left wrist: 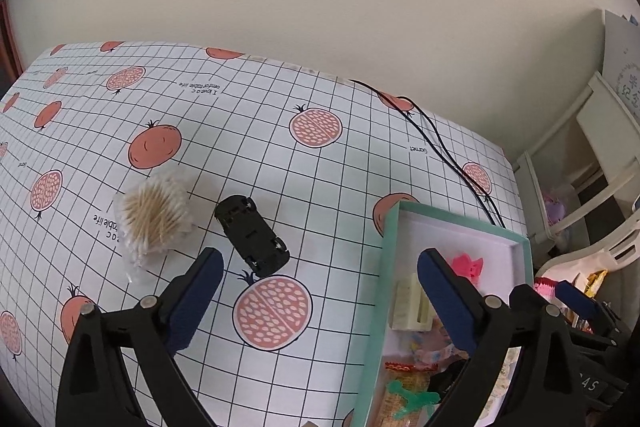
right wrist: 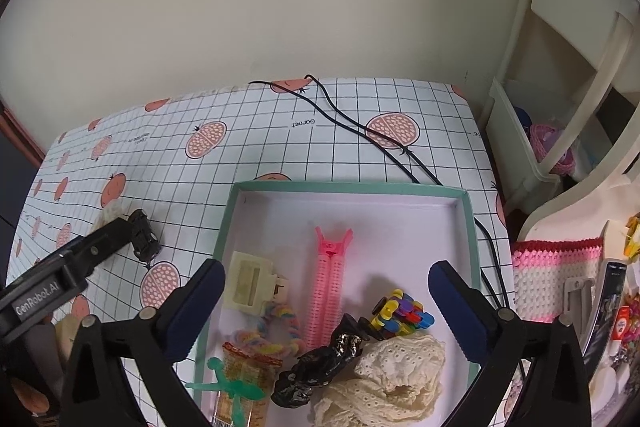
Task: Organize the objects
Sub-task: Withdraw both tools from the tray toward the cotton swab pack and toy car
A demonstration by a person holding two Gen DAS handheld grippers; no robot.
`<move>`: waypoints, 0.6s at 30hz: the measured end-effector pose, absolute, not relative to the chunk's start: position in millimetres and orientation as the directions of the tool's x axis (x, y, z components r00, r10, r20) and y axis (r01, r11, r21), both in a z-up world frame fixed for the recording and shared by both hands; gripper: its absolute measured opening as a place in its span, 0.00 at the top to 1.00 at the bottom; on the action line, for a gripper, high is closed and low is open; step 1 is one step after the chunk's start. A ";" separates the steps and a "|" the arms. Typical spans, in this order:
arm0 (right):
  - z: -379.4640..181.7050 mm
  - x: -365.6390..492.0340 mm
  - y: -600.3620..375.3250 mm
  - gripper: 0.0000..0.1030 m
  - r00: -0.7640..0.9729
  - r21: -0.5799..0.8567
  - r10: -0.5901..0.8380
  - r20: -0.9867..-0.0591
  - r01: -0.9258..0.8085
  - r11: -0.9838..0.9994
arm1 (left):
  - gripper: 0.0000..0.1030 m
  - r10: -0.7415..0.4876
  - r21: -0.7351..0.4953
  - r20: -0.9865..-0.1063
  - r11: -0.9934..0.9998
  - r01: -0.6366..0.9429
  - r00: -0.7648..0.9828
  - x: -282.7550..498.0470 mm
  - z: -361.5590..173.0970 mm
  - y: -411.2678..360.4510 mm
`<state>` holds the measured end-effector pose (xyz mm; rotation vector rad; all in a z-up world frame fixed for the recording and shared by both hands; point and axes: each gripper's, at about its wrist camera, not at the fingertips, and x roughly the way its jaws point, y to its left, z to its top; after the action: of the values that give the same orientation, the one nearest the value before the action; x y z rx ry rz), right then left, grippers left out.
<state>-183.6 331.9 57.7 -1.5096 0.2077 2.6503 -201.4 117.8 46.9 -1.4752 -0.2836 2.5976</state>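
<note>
A black toy car (left wrist: 252,235) lies upside down on the grid tablecloth, just ahead of my open left gripper (left wrist: 320,263). Left of it sits a clear bag of cotton swabs (left wrist: 154,217). A teal-rimmed box (right wrist: 343,185) holds a pink hair roller clip (right wrist: 329,285), a cream claw clip (right wrist: 250,283), a cream lace scrunchie (right wrist: 394,379), a black scrunchie (right wrist: 320,367), a multicoloured block clip (right wrist: 402,315) and a pastel hair tie (right wrist: 276,335). My right gripper (right wrist: 327,275) hovers open over the box with nothing between its fingers. The toy car (right wrist: 143,239) also shows in the right wrist view, beside the left gripper's body.
Two black cables (right wrist: 360,131) run across the table's far right and down past the box. A white shelf unit (right wrist: 560,75) stands beyond the table's right edge, with a pink crocheted item (right wrist: 556,283) and clutter nearby. The wall lies behind the table.
</note>
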 end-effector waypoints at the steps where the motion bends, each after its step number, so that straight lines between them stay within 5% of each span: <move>1: 57.4 -184.0 331.8 0.00 -0.509 0.076 0.007 -0.861 -0.142 -0.987 | 0.05 0.215 -0.234 -0.833 -0.972 -0.028 -0.510 -201.4 47.0 116.7; 18: 54.3 -195.2 298.0 0.00 -0.530 0.090 -0.021 -0.848 -0.105 -0.990 | 0.05 0.178 -0.248 -0.831 -0.966 0.066 -0.527 -214.2 43.7 52.6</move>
<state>-195.2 298.0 54.3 -1.4974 0.2012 2.6990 -214.2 52.6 43.7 -1.4938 -0.3867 2.6623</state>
